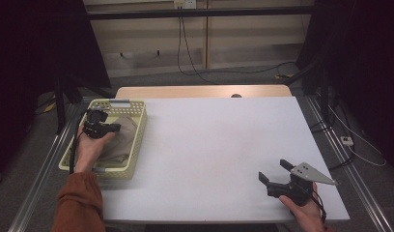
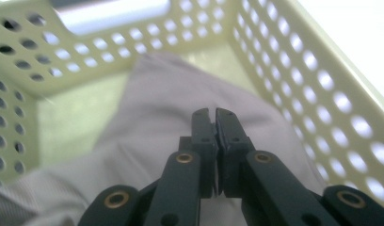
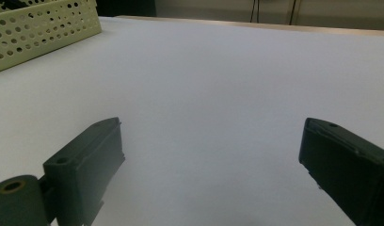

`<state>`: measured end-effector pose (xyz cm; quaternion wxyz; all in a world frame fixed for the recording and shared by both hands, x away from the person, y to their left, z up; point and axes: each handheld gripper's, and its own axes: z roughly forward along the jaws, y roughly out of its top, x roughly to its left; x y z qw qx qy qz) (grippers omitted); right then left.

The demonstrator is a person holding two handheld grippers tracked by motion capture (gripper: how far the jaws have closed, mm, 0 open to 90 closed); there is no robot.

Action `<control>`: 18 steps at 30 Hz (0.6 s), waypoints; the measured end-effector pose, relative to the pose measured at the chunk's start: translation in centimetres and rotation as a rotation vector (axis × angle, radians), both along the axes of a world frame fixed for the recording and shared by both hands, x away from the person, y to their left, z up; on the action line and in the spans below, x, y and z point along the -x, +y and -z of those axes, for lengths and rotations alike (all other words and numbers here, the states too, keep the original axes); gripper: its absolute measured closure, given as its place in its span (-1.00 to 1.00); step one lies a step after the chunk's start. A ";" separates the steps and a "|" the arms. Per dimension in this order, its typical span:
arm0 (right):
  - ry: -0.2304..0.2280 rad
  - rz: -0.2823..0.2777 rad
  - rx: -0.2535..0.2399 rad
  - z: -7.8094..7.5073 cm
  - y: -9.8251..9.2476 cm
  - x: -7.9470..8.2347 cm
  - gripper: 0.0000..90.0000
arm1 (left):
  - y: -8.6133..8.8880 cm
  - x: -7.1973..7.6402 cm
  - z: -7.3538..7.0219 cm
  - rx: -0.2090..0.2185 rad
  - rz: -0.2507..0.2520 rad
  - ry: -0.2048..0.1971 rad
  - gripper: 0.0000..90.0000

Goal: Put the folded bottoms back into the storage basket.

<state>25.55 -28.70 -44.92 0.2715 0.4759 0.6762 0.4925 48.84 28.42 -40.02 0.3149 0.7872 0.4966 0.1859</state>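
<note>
Crumpled beige cloth (image 2: 157,117) in pale yellow perforated plastic basket (image 2: 293,70); left gripper (image 2: 212,115) over it, jaws together.

The cloth lies on the basket floor, directly beneath and ahead of the left gripper's black fingers (image 2: 202,125), which stand pressed together with only a hairline gap; no fabric is seen between them. Whether the tips touch the cloth cannot be told. The basket walls rise on either side of those fingers and beyond them. The basket sits at the left edge of the white table (image 1: 219,145). The right gripper (image 1: 277,170) rests well apart, at the table's near right corner, its fingers (image 3: 86,165) spread wide with bare tabletop between them.
</note>
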 end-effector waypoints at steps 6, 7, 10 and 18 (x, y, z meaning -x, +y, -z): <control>0.001 -0.002 -0.002 0.0 -0.1 0.0 -0.86 | -0.5 -1.1 2.3 -0.117 0.011 0.151 0.97; 0.000 -0.001 -0.001 0.0 -0.1 0.0 -0.86 | -0.7 -1.0 2.2 -0.134 0.020 0.169 1.00; 0.004 0.000 -0.003 0.1 -0.1 0.0 -0.86 | -1.1 -0.8 2.0 -0.186 0.105 0.251 1.00; 0.004 0.001 -0.003 0.0 -0.1 0.0 -0.86 | -0.8 0.4 2.2 -0.128 0.216 0.343 1.00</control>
